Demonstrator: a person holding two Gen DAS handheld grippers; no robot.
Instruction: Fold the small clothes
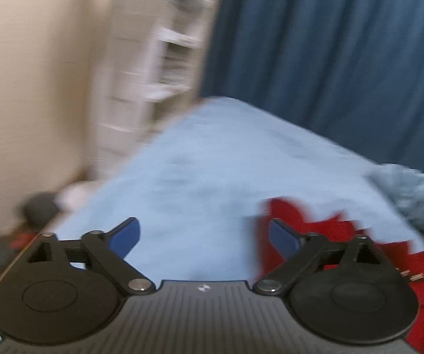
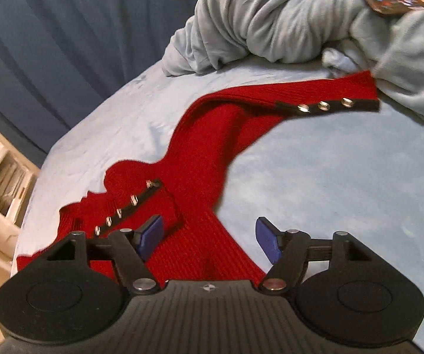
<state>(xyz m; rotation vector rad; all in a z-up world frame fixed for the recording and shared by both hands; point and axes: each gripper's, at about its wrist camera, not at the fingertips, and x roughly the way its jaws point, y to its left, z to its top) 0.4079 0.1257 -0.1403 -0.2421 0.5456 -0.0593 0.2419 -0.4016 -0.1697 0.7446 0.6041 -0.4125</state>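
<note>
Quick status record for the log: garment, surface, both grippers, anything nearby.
garment: red knit garment lying spread out and unfolded, with snap strips
surface: light blue bedsheet
left gripper: open, holding nothing, view blurred
right gripper: open, over the garment's near end, holding nothing
nearby: bunched grey-blue blanket at the garment's far end

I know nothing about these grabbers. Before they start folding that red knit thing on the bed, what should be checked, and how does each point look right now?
1. Left gripper open and empty: ok.
2. Right gripper open and empty: ok.
3. Red garment spread flat: not ok, it lies twisted and bunched.
4. Snap strip free of the grey blanket: cannot tell, its end reaches the blanket's edge.
5. Left camera view sharp: not ok, blurred.
6. Bed sheet beside the garment bare: ok.
</note>
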